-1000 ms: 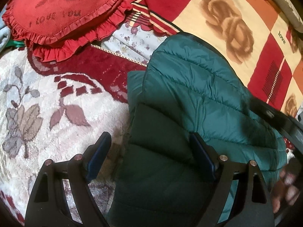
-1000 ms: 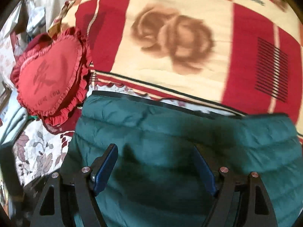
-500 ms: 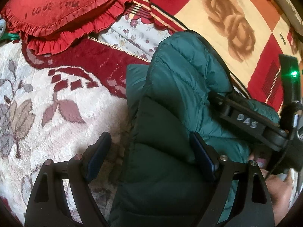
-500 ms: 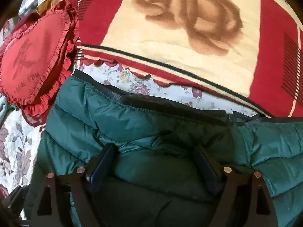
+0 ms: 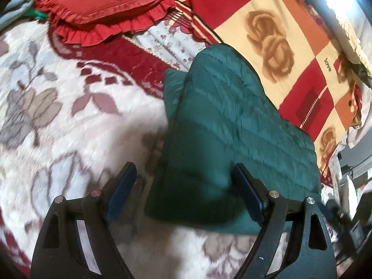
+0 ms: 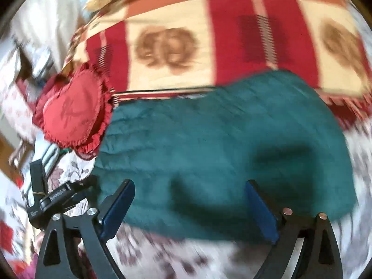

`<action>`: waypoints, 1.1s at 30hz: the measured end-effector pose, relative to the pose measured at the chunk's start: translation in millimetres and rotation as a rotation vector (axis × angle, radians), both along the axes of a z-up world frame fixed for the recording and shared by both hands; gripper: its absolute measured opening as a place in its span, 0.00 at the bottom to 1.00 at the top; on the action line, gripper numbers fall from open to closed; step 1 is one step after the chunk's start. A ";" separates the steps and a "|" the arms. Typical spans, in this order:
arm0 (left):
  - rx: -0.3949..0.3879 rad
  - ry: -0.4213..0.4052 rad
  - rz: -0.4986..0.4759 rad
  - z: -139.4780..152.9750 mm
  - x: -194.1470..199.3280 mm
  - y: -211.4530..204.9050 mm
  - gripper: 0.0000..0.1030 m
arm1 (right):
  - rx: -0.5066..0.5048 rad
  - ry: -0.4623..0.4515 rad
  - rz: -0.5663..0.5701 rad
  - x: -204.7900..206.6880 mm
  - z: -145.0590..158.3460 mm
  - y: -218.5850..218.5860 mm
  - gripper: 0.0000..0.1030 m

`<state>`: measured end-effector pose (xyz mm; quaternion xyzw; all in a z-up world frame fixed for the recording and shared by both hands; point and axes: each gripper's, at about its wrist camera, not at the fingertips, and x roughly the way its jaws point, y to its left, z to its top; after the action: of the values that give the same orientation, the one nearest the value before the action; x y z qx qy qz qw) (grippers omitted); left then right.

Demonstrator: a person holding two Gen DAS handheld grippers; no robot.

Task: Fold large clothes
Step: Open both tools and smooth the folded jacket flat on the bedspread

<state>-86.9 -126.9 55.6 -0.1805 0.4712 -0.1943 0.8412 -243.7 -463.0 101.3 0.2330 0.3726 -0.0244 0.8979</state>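
A dark green quilted puffer jacket (image 5: 227, 134) lies folded into a compact rectangle on the bed; it also shows in the right wrist view (image 6: 223, 144). My left gripper (image 5: 183, 190) is open and empty, hovering over the jacket's near left edge. My right gripper (image 6: 189, 207) is open and empty, above the jacket's near edge. The left gripper's body (image 6: 53, 200) shows at the lower left of the right wrist view.
A red heart-shaped frilled cushion (image 5: 104, 2) lies beyond the jacket to the left. A red, cream and orange rose-patterned blanket (image 5: 274, 46) lies behind the jacket. A white and maroon floral bedspread (image 5: 69, 116) covers the near side.
Both grippers have pulled back and up from the jacket. The right gripper has left the left wrist view. The jacket now lies flat and folded.
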 end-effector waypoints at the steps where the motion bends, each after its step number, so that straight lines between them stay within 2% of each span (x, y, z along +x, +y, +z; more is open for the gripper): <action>1: -0.003 0.010 0.004 0.9 -7.2 2.6 0.83 | 0.019 0.008 -0.013 -9.3 -4.5 -4.8 0.91; 5: -0.021 0.014 0.010 1.5 -28.7 8.5 0.83 | 0.127 0.008 -0.107 -55.1 -23.7 -32.8 0.92; 6: -0.030 0.021 0.015 -0.4 -32.7 9.7 0.83 | 0.141 0.004 -0.122 -62.0 -26.1 -37.1 0.96; 7: -0.049 0.040 0.022 -4.7 -37.7 11.2 0.83 | 0.157 0.002 -0.147 -70.4 -30.0 -44.0 1.00; 9: -0.076 0.075 0.028 -12.7 -41.7 10.8 0.83 | 0.190 0.018 -0.188 -78.5 -39.2 -54.8 1.00; 13: -0.097 0.110 0.046 -25.0 -40.9 6.7 0.83 | 0.295 -0.008 -0.244 -82.0 -51.8 -75.1 1.00; 18: -0.164 0.086 0.091 -25.6 -31.0 7.3 0.83 | 0.391 -0.048 -0.273 -65.1 -64.2 -86.1 1.00; 21: -0.185 0.084 0.106 -26.4 -21.9 2.8 0.83 | 0.391 -0.078 -0.275 -49.2 -65.2 -85.5 1.00; 24: -0.203 0.076 0.117 -25.3 -12.4 -4.6 0.83 | 0.376 -0.076 -0.276 -34.5 -66.7 -84.2 1.00; 27: -0.211 0.083 0.130 -25.7 -4.7 -10.4 0.89 | 0.354 -0.068 -0.282 -24.3 -68.3 -84.5 1.00; 33: -0.207 0.078 0.160 -28.9 1.7 -14.4 0.89 | 0.346 -0.061 -0.298 -12.6 -69.0 -93.0 0.99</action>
<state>-85.2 -141.3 26.7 -0.3107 0.4652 -0.1668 0.8119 -256.2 -555.9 32.3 0.4367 0.3054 -0.0857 0.8418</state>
